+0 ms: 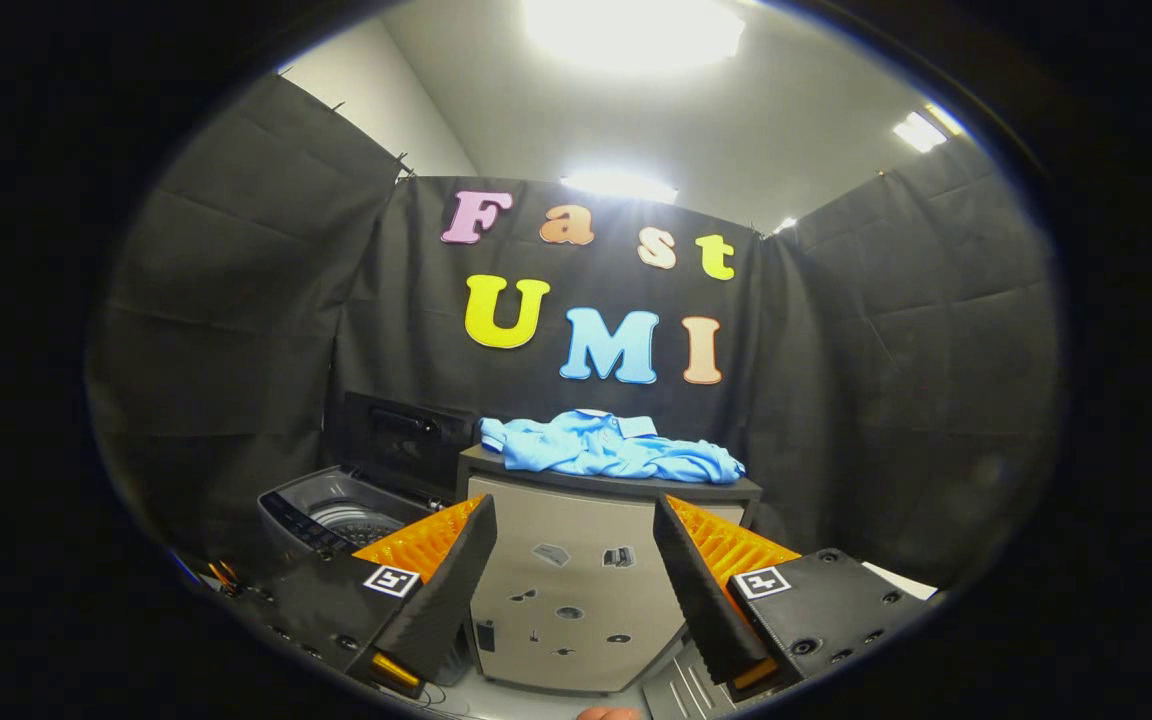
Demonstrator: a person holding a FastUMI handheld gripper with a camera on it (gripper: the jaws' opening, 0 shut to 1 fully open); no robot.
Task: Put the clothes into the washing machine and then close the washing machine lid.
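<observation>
- Blue shirt (611, 450) lies crumpled on top of the grey cabinet (576, 590), beyond my fingers and above the gap between them; nothing touches it.
- Washing machine (336, 515) stands beside the cabinet, lower than its top. Its lid (398, 440) is raised against the booth wall, and I can see the ribbed drum (356, 520) through the opening.
- No cloth is visible in the part of the drum I can see; the rest of it is hidden behind my finger.
- Progress, as I judge it: no step is done yet. The shirt is not picked up, not loaded, and the lid is not closed. All three steps remain.
- My gripper (573, 580) has its fingers spread wide apart and holds nothing; the cabinet front shows between them.
- Pose: I hold the gripper roughly level and facing the cabinet front, below the height of the shirt and well apart from it.
- Next move, as a judgement: I need to raise and advance so the fingers straddle a fold of the shirt before closing.
- Risk: loose fabric may slip or trail over the cabinet edge when I lift it.
</observation>
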